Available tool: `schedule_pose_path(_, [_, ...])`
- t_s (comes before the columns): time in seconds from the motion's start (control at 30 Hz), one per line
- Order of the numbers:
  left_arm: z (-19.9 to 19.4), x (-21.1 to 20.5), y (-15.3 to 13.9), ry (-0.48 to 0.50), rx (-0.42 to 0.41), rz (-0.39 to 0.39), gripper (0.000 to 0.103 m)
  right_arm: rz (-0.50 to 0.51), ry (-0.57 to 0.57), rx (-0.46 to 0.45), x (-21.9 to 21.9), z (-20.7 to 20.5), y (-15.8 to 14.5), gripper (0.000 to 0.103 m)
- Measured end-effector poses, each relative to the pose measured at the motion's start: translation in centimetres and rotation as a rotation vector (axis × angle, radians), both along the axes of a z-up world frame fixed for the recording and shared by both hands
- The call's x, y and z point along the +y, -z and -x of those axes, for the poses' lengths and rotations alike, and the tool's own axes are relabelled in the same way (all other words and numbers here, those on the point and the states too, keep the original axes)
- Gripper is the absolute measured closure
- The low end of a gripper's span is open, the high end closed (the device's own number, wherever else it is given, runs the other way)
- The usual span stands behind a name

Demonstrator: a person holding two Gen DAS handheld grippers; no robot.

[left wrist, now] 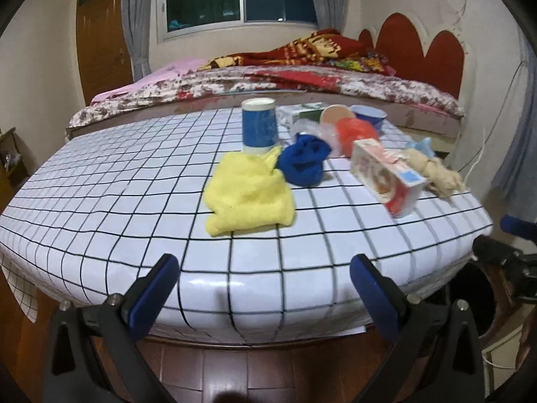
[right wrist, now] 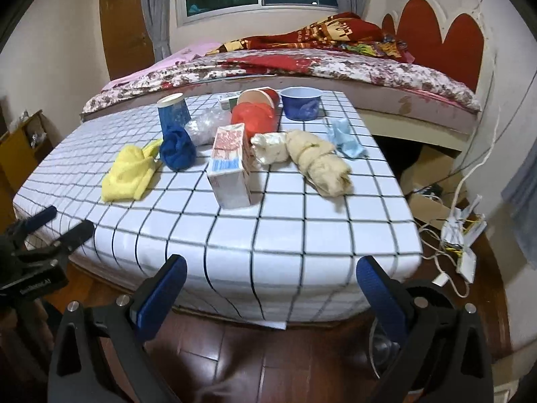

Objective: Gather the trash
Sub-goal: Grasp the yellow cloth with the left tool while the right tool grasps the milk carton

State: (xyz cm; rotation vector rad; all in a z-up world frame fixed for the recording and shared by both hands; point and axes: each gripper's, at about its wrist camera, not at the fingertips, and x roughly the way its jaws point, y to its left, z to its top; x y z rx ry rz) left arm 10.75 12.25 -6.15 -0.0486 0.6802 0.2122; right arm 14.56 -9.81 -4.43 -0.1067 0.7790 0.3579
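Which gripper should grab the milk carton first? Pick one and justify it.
Right, probably. The right gripper is open and the carton lies almost straight ahead of it; from the open left gripper the carton sits off to the right.

A broad strip of bare checked table (left wrist: 100, 201) fills the lower and left parts of the left wrist frame, open to approach. Clutter crowds the centre and upper right: a yellow cloth (left wrist: 248, 194) touching a blue sock (left wrist: 303, 163), an upturned blue cup (left wrist: 260, 126) behind them, and a carton (left wrist: 386, 178) lying tilted at right. In the right wrist frame, a beige cloth roll (right wrist: 319, 164) blocks the centre-right.
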Motion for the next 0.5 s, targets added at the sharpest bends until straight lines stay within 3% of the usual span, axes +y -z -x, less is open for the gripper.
schedule_pose_path(0.03, [-0.4,0.2,0.1,-0.012,0.007,-0.007,0.001,-0.001,-0.007,-0.001,0.4,-0.4,0.1,0.002])
schedule_pose_path(0.1, [-1.3,0.9,0.5,-0.029,0.012,0.016,0.001,-0.005,-0.021,-0.002,1.3,-1.2,0.4,0.014])
schedule_pose_path(0.33, [-4.6,3.8,1.1,-0.062,-0.017,0.086,0.001,-0.013,-0.048,-0.011,4.1,-5.1,1.5,0.017])
schedule_pose_path(0.5, [-6.5,4.5,1.8,-0.058,-0.009,0.094,0.001,-0.015,-0.047,0.010,5.4,-7.8,2.5,0.029])
